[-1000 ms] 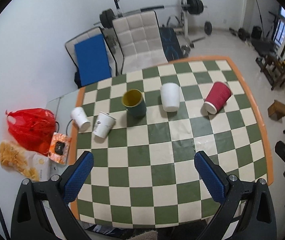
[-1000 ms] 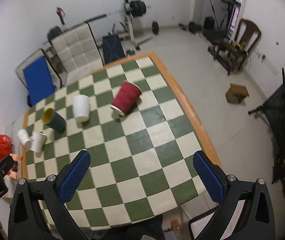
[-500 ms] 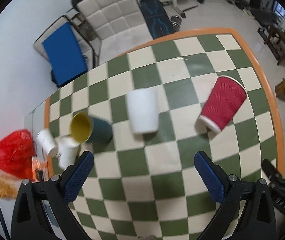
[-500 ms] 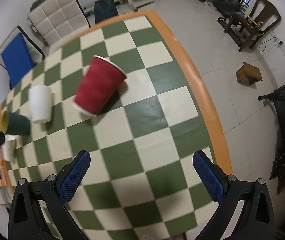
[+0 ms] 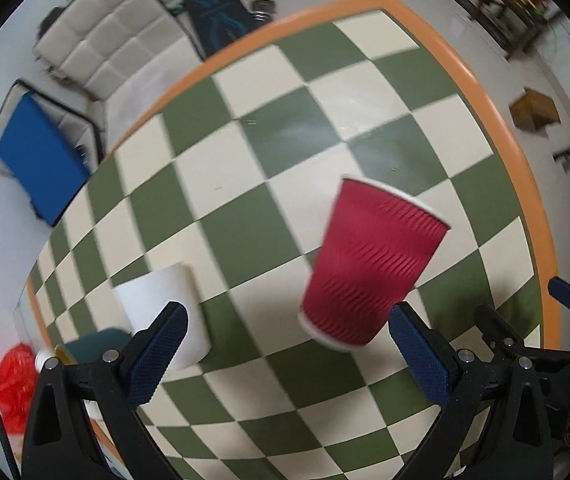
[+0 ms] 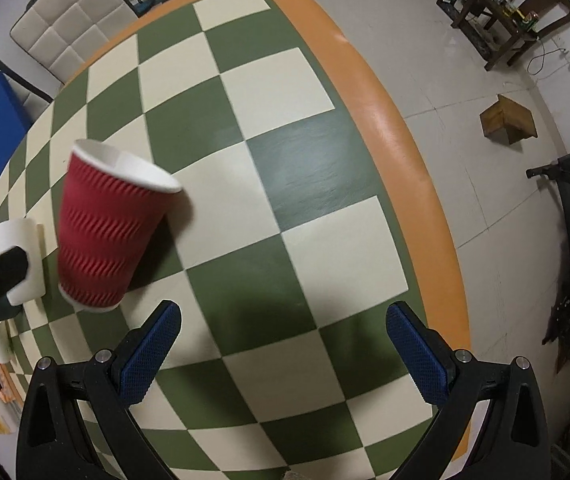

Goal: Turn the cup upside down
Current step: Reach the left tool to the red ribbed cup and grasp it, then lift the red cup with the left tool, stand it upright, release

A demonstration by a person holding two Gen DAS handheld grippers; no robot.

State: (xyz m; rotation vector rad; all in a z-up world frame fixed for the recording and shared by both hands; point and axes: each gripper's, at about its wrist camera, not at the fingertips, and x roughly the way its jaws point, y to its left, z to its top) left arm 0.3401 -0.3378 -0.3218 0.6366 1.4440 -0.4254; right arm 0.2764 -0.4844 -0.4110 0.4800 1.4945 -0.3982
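A red ribbed paper cup (image 5: 369, 264) lies on its side on the green-and-cream checkered table (image 5: 245, 184), open mouth facing away. It also shows in the right wrist view (image 6: 109, 228), mouth up and to the right. My left gripper (image 5: 285, 336) is open and empty, with the cup's base just ahead between its fingers, nearer the right one. My right gripper (image 6: 283, 340) is open and empty, to the right of the cup.
A white cup (image 5: 165, 312) lies left of the red one, with a teal cup (image 5: 93, 346) beyond it. The orange table edge (image 6: 397, 148) runs along the right. Chairs (image 5: 97, 48) stand behind the table. A red bag (image 5: 9, 384) sits at far left.
Both grippers have moved down and forward toward the table. The red cup now looks much larger and nearer in both views. Both grippers stay open.
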